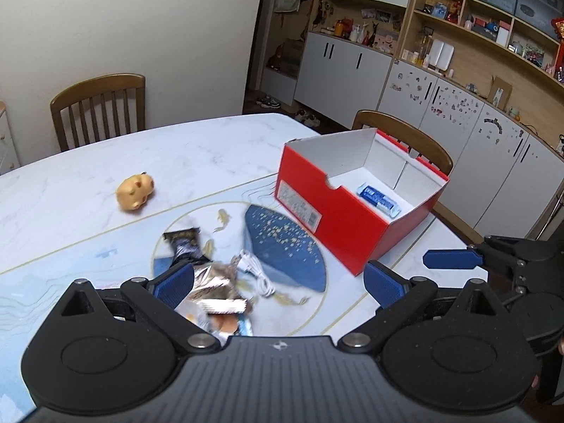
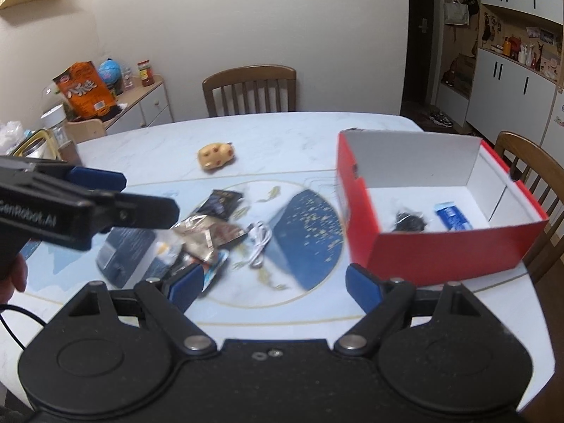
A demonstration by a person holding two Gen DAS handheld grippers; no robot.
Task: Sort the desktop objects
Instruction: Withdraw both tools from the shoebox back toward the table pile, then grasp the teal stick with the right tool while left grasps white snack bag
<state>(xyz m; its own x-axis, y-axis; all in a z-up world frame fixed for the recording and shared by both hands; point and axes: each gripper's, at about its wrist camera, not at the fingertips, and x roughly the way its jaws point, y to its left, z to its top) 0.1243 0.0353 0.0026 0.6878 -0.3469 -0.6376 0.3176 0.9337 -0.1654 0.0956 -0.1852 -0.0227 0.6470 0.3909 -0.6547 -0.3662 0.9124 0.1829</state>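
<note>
Inside red box [image 2: 440, 253], blue packet [image 2: 453, 219], black item [image 2: 409, 221]

Red box [image 2: 440, 250] stands open at table right, blue packet [image 2: 453, 218] and black item [image 2: 409, 221] inside. Snack wrappers [image 2: 208, 232] piled beside white cable [image 2: 259, 243]; tan toy [image 2: 215, 155] lies apart.

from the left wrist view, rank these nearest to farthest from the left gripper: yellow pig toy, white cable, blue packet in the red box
From the left gripper:
1. white cable, coiled on the mat just ahead, between the open fingers.
2. yellow pig toy, farther off to the left on the table.
3. blue packet, off to the right inside the red box; close to the pig's range, so this order is uncertain.
</note>
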